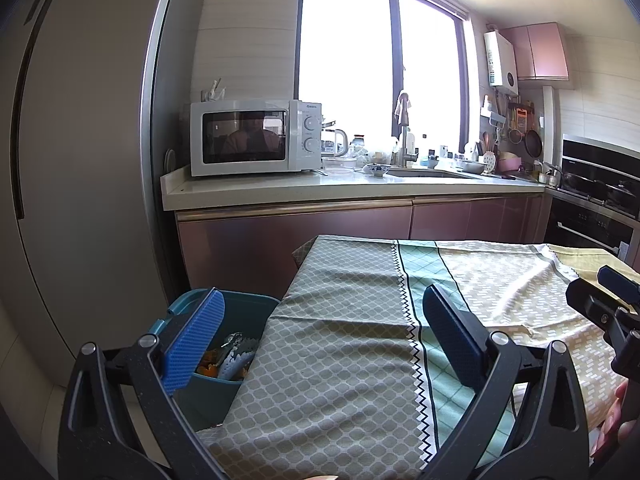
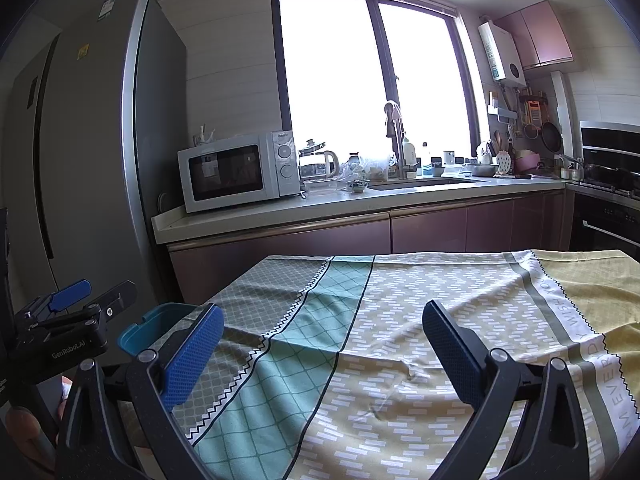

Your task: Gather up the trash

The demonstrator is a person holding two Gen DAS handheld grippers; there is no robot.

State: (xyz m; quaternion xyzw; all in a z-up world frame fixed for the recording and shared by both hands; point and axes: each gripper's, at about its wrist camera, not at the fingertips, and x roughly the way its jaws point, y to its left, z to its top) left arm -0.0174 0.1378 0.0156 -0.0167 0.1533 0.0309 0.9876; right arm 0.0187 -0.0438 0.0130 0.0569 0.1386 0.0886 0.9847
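A teal trash bin (image 1: 240,312) stands on the floor against the table's left edge, holding orange peel and a crumpled grey wrapper (image 1: 236,354). My left gripper (image 1: 320,328) hovers open over the table's left part, its left finger above the bin, nothing between the fingers. My right gripper (image 2: 324,340) is open over the middle of the patterned tablecloth (image 2: 400,320), also holding nothing. The bin's rim (image 2: 156,324) shows in the right wrist view behind my left finger. Each gripper appears at the edge of the other's view.
A tall grey fridge (image 2: 92,160) stands at the left. Behind the table runs a counter (image 1: 320,190) with a microwave (image 1: 252,138), kettle, bowl, sink and faucet. An oven (image 1: 596,200) is at the right. A hand (image 1: 616,420) shows at the lower right.
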